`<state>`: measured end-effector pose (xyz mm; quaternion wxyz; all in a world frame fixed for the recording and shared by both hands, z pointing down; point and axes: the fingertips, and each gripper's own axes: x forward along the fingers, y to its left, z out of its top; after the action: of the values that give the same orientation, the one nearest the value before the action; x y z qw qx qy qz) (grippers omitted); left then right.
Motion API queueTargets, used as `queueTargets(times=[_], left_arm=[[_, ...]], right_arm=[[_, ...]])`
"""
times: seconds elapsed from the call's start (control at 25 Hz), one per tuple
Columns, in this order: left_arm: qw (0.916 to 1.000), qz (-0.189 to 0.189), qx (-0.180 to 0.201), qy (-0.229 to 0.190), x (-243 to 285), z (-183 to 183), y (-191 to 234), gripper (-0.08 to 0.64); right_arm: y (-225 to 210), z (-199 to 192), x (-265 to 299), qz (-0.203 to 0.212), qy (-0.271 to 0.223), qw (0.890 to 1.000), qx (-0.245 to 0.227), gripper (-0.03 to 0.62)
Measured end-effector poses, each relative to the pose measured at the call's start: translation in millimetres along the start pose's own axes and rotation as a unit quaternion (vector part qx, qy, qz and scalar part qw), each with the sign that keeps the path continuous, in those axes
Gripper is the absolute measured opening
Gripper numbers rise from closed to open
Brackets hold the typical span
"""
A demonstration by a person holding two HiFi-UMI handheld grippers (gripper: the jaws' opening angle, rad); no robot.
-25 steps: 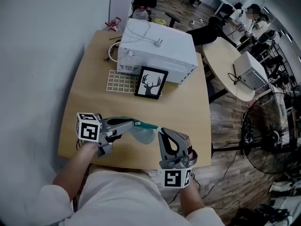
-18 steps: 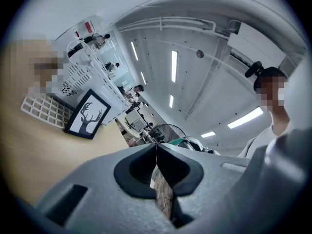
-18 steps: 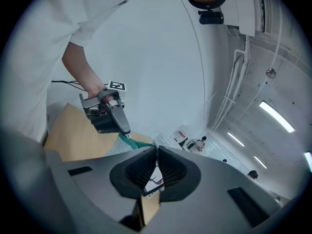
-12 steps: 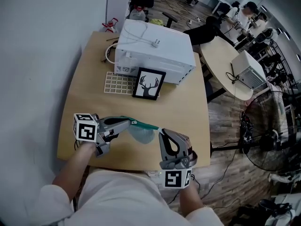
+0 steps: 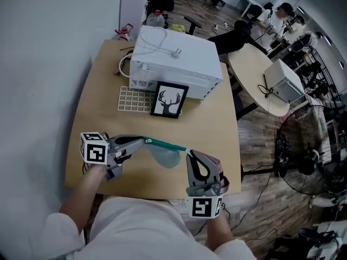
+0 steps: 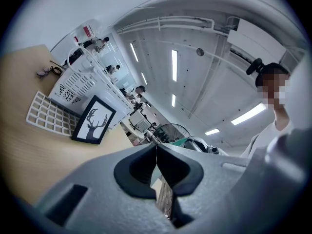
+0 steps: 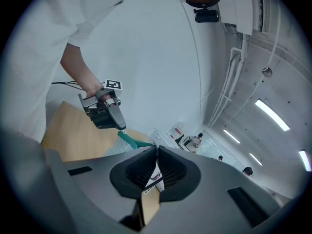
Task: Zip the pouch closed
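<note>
Escaping head view: tag (image 7: 154, 177) in right gripper (image 7: 157, 149)

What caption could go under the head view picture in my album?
The left gripper and right gripper hold a teal-zippered pouch between them over the wooden table.

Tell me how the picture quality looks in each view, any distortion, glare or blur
Head view: evenly lit and sharp, the table edges look bowed by the wide lens. Left gripper view: strong fisheye, dark corners, ceiling light strips glaring. Right gripper view: same fisheye and dark rim; the pouch beyond the jaws is clear.
</note>
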<state>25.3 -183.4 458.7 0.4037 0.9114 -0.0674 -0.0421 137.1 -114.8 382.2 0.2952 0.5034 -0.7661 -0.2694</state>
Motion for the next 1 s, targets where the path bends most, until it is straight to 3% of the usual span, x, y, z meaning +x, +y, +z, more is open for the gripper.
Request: queueTargets(times=[1.0], left_arm=[[0.9998, 0.016, 0.011, -0.01, -15, 12, 14, 0.014]], right_arm=[[-6, -12, 7, 0.0, 0.007, 1.0, 0.008, 0.018]])
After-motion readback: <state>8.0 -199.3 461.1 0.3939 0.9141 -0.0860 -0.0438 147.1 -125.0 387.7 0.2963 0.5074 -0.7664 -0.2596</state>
